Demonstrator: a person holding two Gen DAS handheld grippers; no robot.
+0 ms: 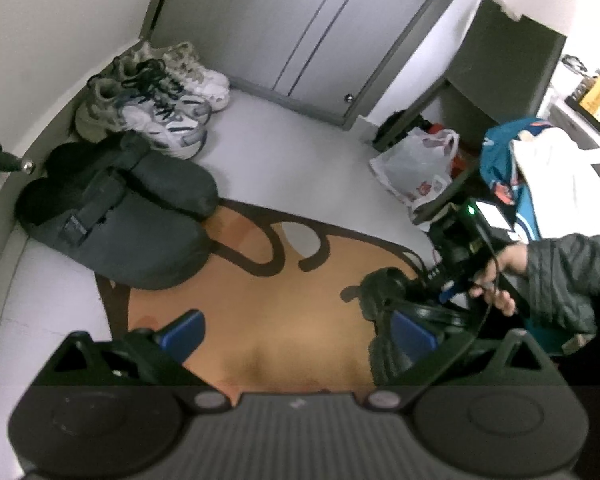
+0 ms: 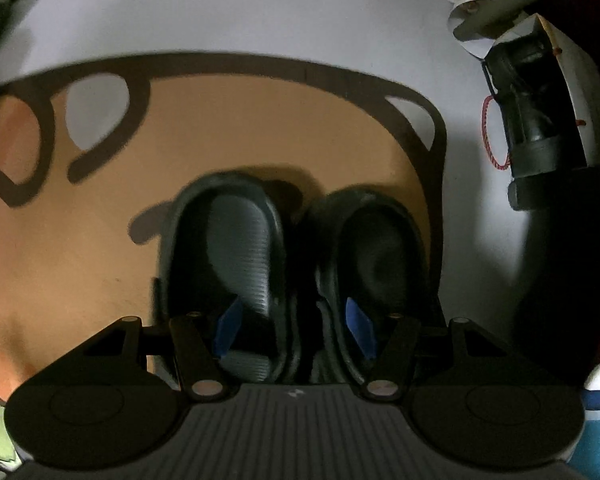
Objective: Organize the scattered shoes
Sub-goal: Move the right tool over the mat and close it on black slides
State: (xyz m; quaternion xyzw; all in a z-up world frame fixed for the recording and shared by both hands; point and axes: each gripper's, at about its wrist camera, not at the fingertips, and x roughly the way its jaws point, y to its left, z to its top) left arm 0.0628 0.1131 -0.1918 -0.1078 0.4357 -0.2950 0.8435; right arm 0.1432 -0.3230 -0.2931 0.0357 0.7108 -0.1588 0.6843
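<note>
Looking down my right claw (image 2: 294,330), I've got the pair of black slides (image 2: 296,280) side by side on the orange mat (image 2: 80,248), near its right edge, heels pointing away from me. The claw stands wide open, one blue pad (image 2: 228,330) over the left slide's footbed and the other over the right slide, straddling the two inner rims where the slides touch; whether the pads actually press on anything I cannot tell. Off the mat's right edge, on the white floor (image 2: 260,16), a dark boot (image 2: 534,120) sits inside a white bag. Over on the left view, my left claw (image 1: 296,336) hovers above the mat, spread wide with nothing in it. Along the wall at the floor's far left corner I see the shoes already lined up: grey clogs (image 1: 120,208) nearest, partly on the mat's far left edge, then the blue-laced sneakers (image 1: 148,112), then the white sneakers (image 1: 196,74) by the door. A hand (image 1: 496,276) in a dark sleeve grips the right rig.
</note>
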